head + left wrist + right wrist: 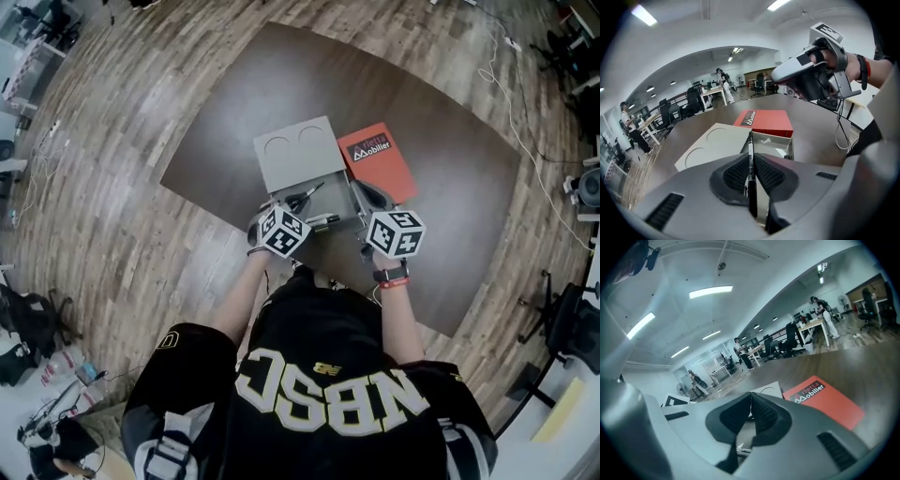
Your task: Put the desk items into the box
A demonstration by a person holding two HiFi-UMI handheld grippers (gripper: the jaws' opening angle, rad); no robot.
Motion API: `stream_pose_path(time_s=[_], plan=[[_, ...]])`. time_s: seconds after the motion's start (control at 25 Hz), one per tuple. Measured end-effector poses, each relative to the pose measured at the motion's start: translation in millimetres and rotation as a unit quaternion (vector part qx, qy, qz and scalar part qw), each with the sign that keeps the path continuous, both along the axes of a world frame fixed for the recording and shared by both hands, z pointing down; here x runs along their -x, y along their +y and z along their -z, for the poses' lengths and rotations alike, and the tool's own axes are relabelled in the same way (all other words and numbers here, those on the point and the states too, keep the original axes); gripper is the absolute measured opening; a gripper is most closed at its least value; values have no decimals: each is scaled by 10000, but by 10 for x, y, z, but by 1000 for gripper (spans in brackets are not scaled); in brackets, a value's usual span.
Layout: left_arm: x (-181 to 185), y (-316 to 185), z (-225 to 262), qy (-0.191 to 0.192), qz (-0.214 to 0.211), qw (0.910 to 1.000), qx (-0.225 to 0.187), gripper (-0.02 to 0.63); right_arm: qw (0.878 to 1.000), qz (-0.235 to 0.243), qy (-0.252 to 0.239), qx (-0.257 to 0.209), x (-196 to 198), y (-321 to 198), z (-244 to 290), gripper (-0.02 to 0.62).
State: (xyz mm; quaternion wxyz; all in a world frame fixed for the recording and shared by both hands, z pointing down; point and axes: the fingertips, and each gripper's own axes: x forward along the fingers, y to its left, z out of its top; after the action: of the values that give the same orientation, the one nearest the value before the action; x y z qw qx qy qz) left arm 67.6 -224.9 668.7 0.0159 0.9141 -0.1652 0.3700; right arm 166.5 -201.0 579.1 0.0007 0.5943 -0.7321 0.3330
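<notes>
**Head view:** The grey box (323, 204) sits mid-table (450, 187). Its lid (294, 150), marked with two circles, lies at 12 o'clock of the open tray, and a red book (380, 159) lies just beside it at 2 o'clock. The left gripper (300, 208) reaches in from 7 o'clock and the right gripper (362, 199) from 5 o'clock. No other loose items show on the table.

**Left gripper view:** The jaws are clamped on a black pen (750, 145). Its far end points to 12 o'clock, over the open box (780, 140), which holds some pale scraps. The lid (710, 143) is at 10 o'clock and the red book (765, 123) lies beyond the box. The right gripper (787, 75) hangs at 2 o'clock.

**Right gripper view:** The pads of the right gripper (751, 397) meet with nothing between them. The red book (825, 401) lies at 3 o'clock.

**Progress:** The task looks well along. The pen is over the box but not yet let go. The red book, if it counts as a desk item, is left on the table, and the lid is off.
</notes>
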Motion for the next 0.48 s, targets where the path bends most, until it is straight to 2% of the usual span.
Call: stream_pose_path(time_s=[0.28,0.48], plan=[[-307,138,-337,-233,-614,9977,161,49,9991,-413,39,123,-285,227,6,9],[-440,143,-578,-396,-918,9947,223,50,9987,-424,24,276,-301,318,-87,9]])
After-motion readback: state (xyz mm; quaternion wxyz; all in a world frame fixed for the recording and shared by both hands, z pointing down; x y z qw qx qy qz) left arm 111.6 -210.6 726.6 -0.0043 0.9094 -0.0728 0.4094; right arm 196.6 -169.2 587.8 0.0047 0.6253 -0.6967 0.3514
